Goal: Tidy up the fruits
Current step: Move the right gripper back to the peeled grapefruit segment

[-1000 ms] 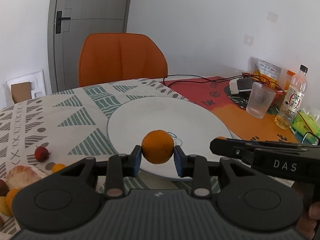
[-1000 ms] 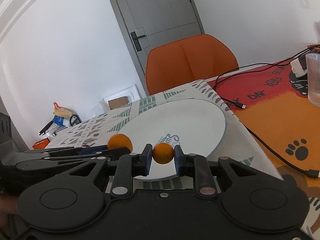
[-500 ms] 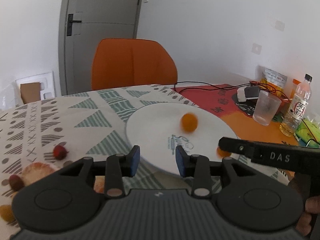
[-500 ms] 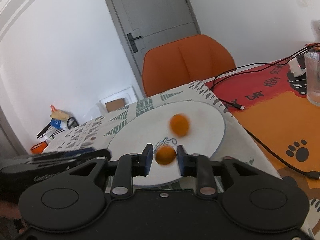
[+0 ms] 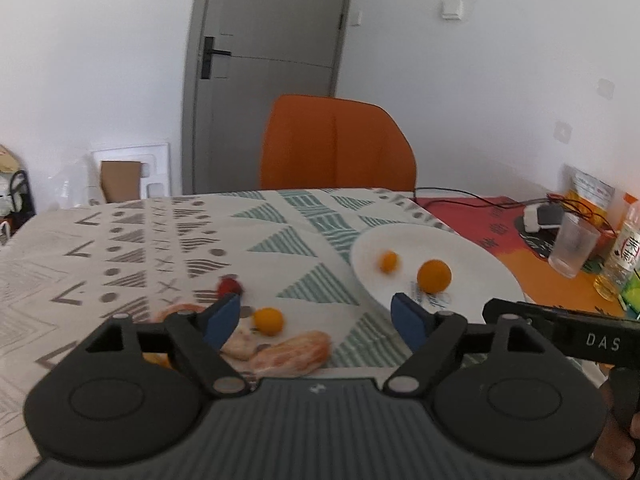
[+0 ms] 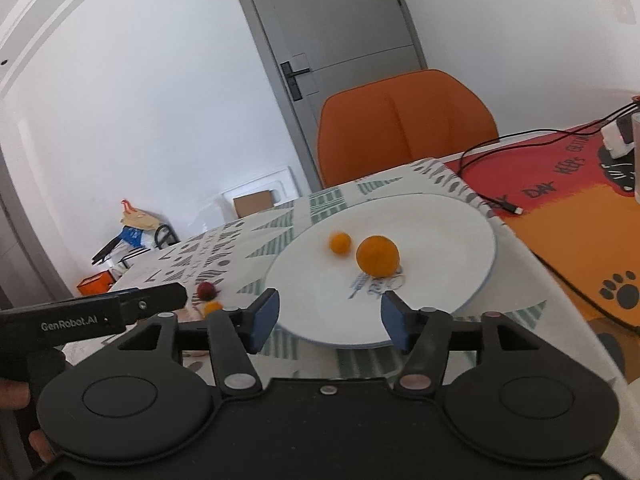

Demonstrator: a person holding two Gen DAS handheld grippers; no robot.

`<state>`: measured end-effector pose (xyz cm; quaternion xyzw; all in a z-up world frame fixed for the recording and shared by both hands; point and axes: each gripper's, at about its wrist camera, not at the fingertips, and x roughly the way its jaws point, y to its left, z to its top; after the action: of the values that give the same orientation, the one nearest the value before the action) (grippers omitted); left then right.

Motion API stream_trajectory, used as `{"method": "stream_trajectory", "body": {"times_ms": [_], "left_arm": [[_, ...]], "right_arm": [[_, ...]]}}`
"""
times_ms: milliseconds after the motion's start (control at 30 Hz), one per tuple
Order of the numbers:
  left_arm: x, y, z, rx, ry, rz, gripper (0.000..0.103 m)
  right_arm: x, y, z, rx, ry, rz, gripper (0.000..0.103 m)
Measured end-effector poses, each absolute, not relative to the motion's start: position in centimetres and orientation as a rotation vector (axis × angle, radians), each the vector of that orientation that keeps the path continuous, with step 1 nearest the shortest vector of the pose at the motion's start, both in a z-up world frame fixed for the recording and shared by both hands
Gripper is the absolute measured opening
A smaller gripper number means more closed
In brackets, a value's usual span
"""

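Now we hold both grippers at the near rim of the white plate [image 6: 460, 236]; its right half lies bare. "GenRobot.AI" marks the left gripper [image 5: 316, 318], "DAS" the right gripper [image 6: 326, 316]. Both jaws are opening, empty. Two round oranges, large orange [image 6: 377, 256] and small orange [image 6: 340, 243], sit mid-plate.

The left gripper [image 5: 316, 320] fills the lower part of its own view, its blue-padded jaws opening wide with nothing pressed between the pads. It also shows as a dark bar at the left edge of the right wrist view, with fingertips of the hand holding it at the lower left corner. The right gripper [image 6: 329, 314] sits low in its own frame, jaws opening, pads clear of any object. In the left wrist view it reaches in from the right edge, a hand [image 5: 618, 446] gripping its handle at the lower right corner.
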<state>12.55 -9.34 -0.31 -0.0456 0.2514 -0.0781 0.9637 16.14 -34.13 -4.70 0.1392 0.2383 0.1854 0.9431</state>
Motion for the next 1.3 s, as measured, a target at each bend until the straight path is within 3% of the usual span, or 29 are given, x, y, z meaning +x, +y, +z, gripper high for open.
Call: {"method": "stream_trajectory", "body": {"times_ms": [233, 300, 433, 500, 567, 833, 1300], "left_arm": [[11.0, -6.8, -0.1, -0.102, 0.493, -0.097, 0.088], [10.8, -6.0, -0.1, -0.108, 0.491, -0.078, 0.089], [10.2, -4.6, -0.2, -0.124, 0.491, -0.046, 0.089], [10.0, -3.8, -0.4, -0.133, 0.494, -0.029, 0.090], [9.9, -3.1, -0.6, -0.141, 0.498, -0.019, 0.090], [9.8, -1.5, -1.6, -0.138, 0.516, 0.038, 0.096], [9.8, 1.1, -3.9, -0.171, 0.548, 0.072, 0.092]], "right_arm": [[15.7, -32.4, -4.1, 0.265, 0.481, 0.411, 0.064], [15.5, -31.8, -3.9, 0.257, 0.476, 0.423, 0.074], [15.4, -30.5, -3.6, 0.234, 0.471, 0.449, 0.081], [15.4, -29.9, -3.6, 0.229, 0.470, 0.460, 0.096], [15.3, -29.4, -3.6, 0.228, 0.461, 0.467, 0.103], [15.4, -27.3, -3.6, 0.177, 0.471, 0.505, 0.103], [16.0, -23.9, -4.6, 0.126, 0.519, 0.582, 0.103]]}}
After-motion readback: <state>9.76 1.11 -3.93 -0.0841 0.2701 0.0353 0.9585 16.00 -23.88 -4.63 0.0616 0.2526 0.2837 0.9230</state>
